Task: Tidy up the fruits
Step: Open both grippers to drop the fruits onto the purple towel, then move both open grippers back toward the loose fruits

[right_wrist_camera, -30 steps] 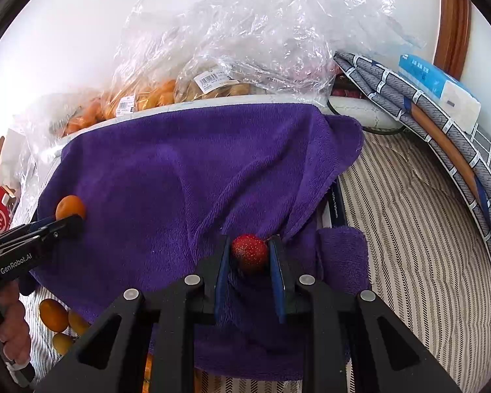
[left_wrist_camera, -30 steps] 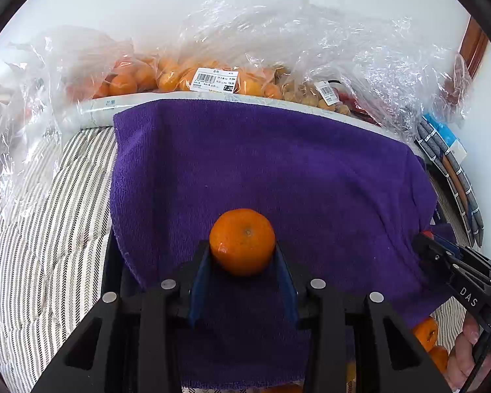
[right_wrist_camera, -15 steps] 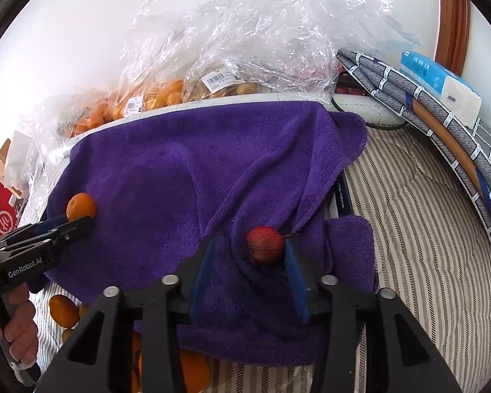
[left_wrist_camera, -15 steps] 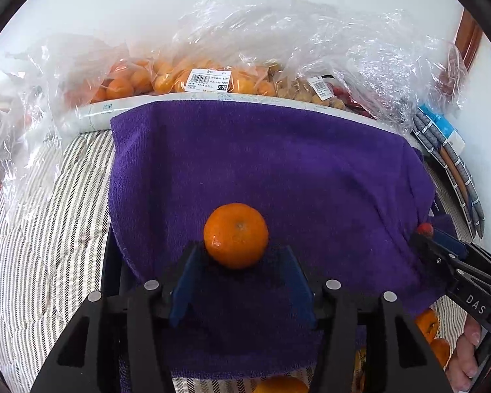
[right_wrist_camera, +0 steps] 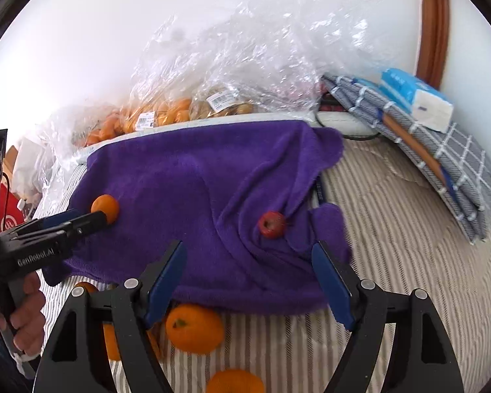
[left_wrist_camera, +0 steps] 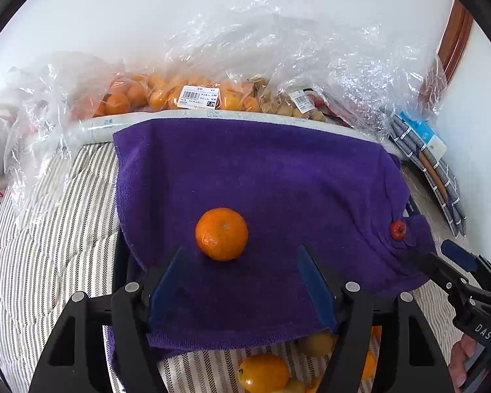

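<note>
purple towel (left_wrist_camera: 278, 190) lies spread over a striped bed cover (left_wrist_camera: 49, 245), and both placed fruits sit on it. the mandarin (left_wrist_camera: 221, 234) rests near the towel's middle, just beyond the left gripper (left_wrist_camera: 242, 281), whose jaws are opening with nothing pressed between them. the small red fruit (right_wrist_camera: 271, 224) sits in a fold near the towel's right edge, just past the right gripper (right_wrist_camera: 248, 278), whose jaws are also opening and clear of it.

risks from here, as i judge them:

- the mandarin is round and the bedding under the towel is soft, so a nudge from a blue pad, or a dip in the bed, could roll it toward the near edge, where loose oranges (right_wrist_camera: 194, 327) already lie on the stripes.
- the red fruit sits on rumpled cloth close to the towel's drop-off at the right. if a finger of the right gripper catches the fold, the cloth could shift and tip the fruit off.
- dragging either gripper across the towel could pull the whole cloth and move both fruits at once.
- the two grippers work close together, so reaching for the near pile at the same time could make them collide.
- clear plastic bags (left_wrist_camera: 278, 72) of fruit at the far side sit well apart and seem no hazard now.
</note>
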The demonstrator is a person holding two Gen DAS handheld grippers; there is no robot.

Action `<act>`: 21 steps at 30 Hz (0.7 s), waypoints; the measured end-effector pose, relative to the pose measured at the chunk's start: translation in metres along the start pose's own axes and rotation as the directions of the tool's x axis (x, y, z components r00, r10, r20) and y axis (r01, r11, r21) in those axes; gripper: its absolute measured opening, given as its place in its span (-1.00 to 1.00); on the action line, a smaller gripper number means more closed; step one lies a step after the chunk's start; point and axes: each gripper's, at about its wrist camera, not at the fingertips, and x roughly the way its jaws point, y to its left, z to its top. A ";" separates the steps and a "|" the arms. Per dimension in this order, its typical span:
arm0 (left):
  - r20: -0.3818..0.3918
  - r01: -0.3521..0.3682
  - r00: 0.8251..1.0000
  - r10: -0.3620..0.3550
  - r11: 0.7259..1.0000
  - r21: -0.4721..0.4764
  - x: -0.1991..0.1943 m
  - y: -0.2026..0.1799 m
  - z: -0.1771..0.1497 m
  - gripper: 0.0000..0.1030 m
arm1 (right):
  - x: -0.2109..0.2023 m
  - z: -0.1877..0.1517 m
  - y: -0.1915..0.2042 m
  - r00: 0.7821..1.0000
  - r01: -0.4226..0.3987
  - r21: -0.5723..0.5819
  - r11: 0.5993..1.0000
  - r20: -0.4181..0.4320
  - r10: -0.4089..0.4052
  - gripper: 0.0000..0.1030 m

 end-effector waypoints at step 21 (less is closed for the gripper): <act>0.082 0.010 0.997 -0.005 0.998 -0.063 -0.065 0.036 -0.052 0.34 | -0.039 -0.071 0.004 1.000 -0.027 -0.003 1.000 -0.001 0.027 0.52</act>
